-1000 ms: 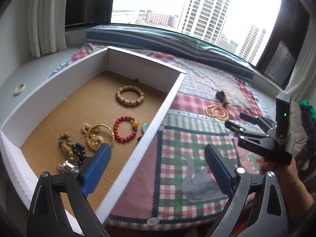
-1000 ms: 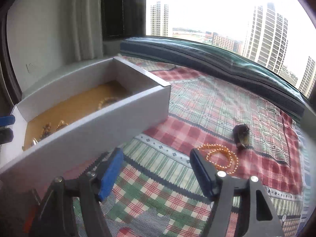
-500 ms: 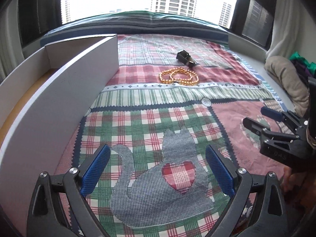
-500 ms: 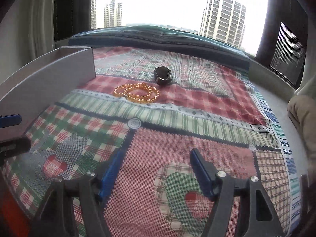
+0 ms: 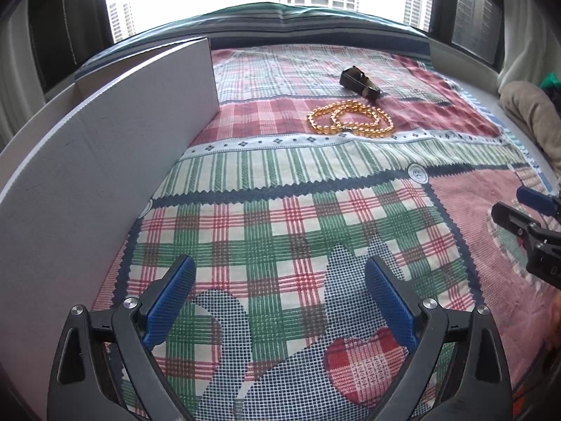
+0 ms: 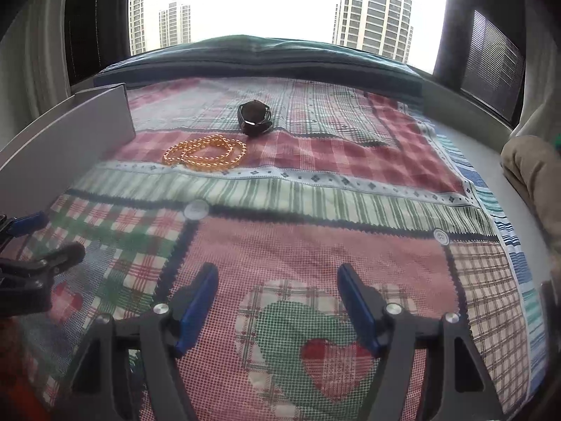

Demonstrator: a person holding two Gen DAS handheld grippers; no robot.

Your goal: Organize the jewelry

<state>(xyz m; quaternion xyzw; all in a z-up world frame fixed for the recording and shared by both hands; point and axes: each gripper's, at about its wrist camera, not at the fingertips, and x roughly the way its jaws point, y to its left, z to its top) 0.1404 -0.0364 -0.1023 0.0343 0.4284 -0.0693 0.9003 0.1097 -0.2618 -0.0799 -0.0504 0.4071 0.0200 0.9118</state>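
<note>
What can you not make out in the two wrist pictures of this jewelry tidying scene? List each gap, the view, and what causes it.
1. Inside of the white box: both views, hidden by its own near wall.
2. The dark object beyond the gold bead string: both views, too small and dark to identify.
3. The right gripper in the left wrist view: its body is cut off by the right edge.
4. The left gripper in the right wrist view: cut off by the left edge.
</note>
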